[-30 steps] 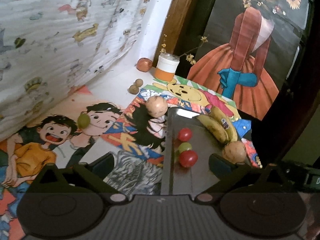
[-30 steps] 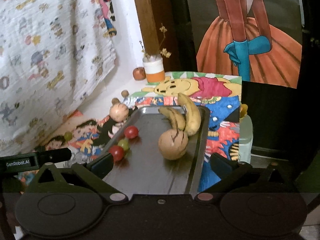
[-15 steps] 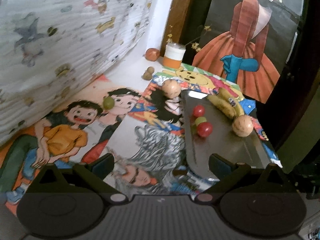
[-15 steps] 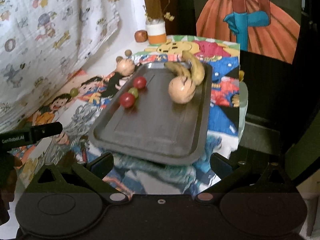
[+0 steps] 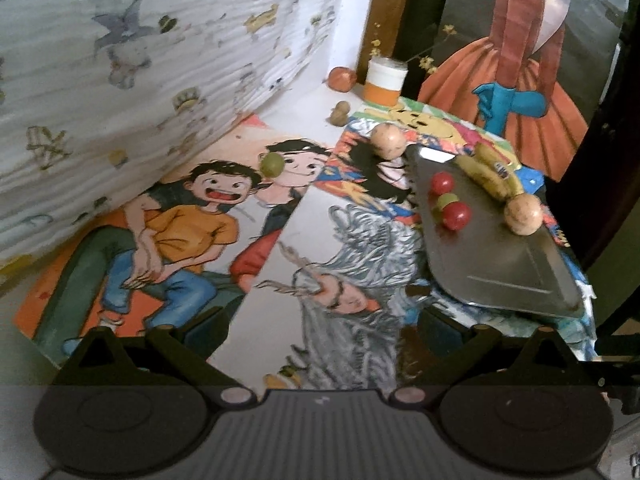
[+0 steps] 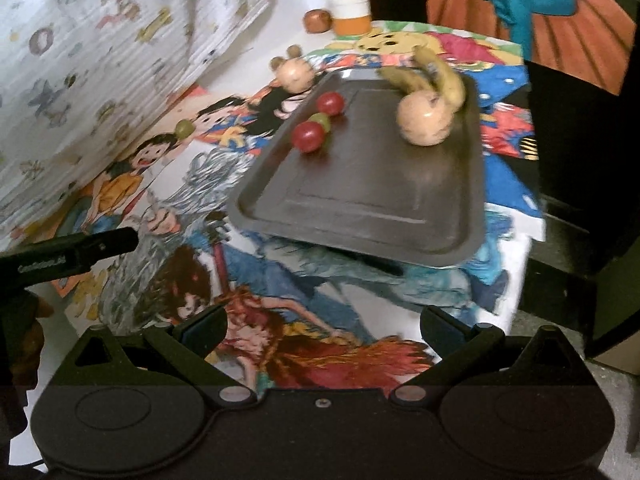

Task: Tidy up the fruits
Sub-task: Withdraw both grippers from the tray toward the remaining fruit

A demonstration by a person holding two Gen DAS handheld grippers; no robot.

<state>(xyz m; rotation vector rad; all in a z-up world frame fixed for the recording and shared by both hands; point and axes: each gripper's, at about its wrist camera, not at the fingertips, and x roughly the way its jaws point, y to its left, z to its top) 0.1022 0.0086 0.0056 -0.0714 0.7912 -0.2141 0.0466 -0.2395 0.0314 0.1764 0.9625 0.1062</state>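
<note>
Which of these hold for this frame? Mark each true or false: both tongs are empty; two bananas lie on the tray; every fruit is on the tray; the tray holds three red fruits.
1. Both tongs, left and right, are open and empty. True.
2. Two bananas lie on the tray. True.
3. Every fruit is on the tray. False: a green fruit and a tan round fruit lie on the posters beside it.
4. The tray holds three red fruits. False: two red fruits and a green one between them.
</note>
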